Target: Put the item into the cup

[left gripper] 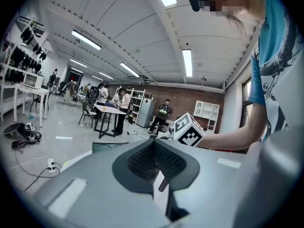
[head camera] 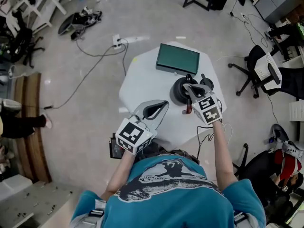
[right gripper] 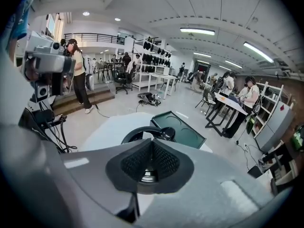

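My left gripper [head camera: 164,103] and right gripper [head camera: 187,86] were both clenched, empty; the small reddish item [head camera: 188,109] lay between them, nearer the right, just beside the black cup [head camera: 177,93].

Pale floor [head camera: 95,127] is gleaming all round the white table [head camera: 142,87]. A cable [head camera: 80,82] is snaking away from a power strip [head camera: 117,41] toward the wooden steps [head camera: 35,156] at the left. Office chairs [head camera: 266,70] are crowding the right side. Up above, strip lights [left gripper: 186,63] are glowing along a white ceiling [left gripper: 118,27]. A brick wall [left gripper: 190,99] is closing off the far end, with white shelves [left gripper: 209,114] standing against it. People [left gripper: 121,103] are gathering round a desk [left gripper: 107,110].
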